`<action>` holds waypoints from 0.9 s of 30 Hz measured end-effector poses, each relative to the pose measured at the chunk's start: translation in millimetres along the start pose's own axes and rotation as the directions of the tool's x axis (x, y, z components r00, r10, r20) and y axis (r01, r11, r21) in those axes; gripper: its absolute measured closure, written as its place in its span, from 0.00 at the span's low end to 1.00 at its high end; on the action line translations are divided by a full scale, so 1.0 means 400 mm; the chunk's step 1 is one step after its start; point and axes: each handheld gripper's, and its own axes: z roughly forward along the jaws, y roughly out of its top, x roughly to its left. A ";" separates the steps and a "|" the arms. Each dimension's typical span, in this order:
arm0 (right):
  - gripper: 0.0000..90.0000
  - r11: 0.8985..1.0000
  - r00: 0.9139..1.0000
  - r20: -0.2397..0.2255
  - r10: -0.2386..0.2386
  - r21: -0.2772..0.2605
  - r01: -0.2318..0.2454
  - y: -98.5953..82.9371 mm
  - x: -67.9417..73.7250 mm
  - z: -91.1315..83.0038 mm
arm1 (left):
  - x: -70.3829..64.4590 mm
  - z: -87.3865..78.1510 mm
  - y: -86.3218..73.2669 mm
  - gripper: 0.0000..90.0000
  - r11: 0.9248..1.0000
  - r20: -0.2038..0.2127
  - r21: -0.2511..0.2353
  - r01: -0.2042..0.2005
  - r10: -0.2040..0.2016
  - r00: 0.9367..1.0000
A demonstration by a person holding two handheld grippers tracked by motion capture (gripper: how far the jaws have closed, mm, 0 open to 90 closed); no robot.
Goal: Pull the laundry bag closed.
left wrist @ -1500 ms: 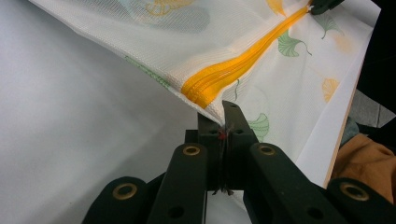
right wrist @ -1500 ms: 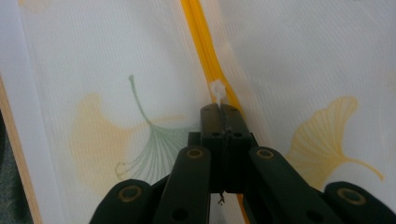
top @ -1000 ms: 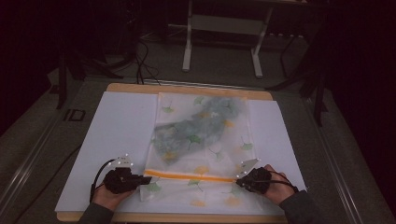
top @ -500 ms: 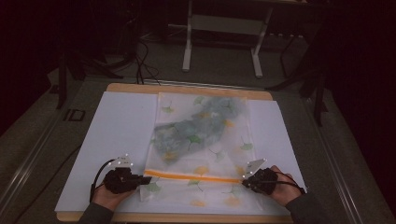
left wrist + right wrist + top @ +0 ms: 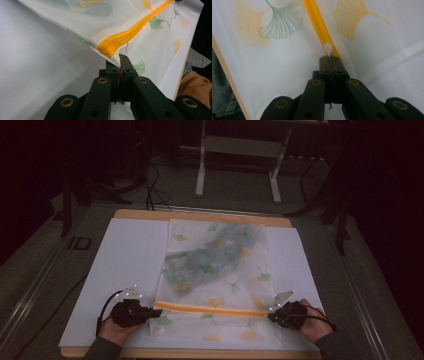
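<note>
Your left tongs (image 5: 119, 67) are clamped tight on the corner of the mesh laundry bag (image 5: 220, 270) at the orange zipper's (image 5: 210, 309) end; your right tongs (image 5: 331, 60) pinch its white zipper pull (image 5: 328, 48). The bag lies flat on the white-covered worktop (image 5: 125, 255).

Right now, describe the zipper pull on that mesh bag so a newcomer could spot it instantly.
On the white-covered table lies a mesh laundry bag printed with ginkgo leaves. An orange zipper crosses it near the person's edge. At its right end, just ahead of the right gripper with its closed jaws, sits the zipper pull: a small white tab, the only white piece on that orange band.
</note>
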 end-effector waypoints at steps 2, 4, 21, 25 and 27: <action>1.00 1.000 1.000 -0.005 0.009 0.008 -0.009 -0.009 -0.003 -0.003 | 0.001 0.000 0.000 0.98 1.000 0.000 0.000 0.000 0.000 1.000; 1.00 1.000 1.000 -0.004 0.012 0.011 -0.012 -0.013 -0.004 -0.004 | 0.001 0.000 0.000 0.98 1.000 0.001 0.000 0.002 -0.002 1.000; 0.90 0.996 0.995 -0.051 0.088 -0.031 -0.089 -0.047 -0.025 -0.013 | -0.003 0.004 -0.003 0.92 1.000 -0.001 0.015 -0.012 0.012 1.000; 0.76 0.990 0.992 -0.043 0.122 -0.065 -0.125 -0.054 -0.032 -0.024 | -0.001 -0.003 -0.005 0.88 1.000 -0.009 0.012 -0.013 0.013 1.000; 0.71 0.985 0.989 -0.053 0.139 -0.093 -0.143 -0.057 -0.037 -0.028 | 0.000 -0.009 -0.007 0.85 1.000 -0.017 0.009 -0.011 0.011 1.000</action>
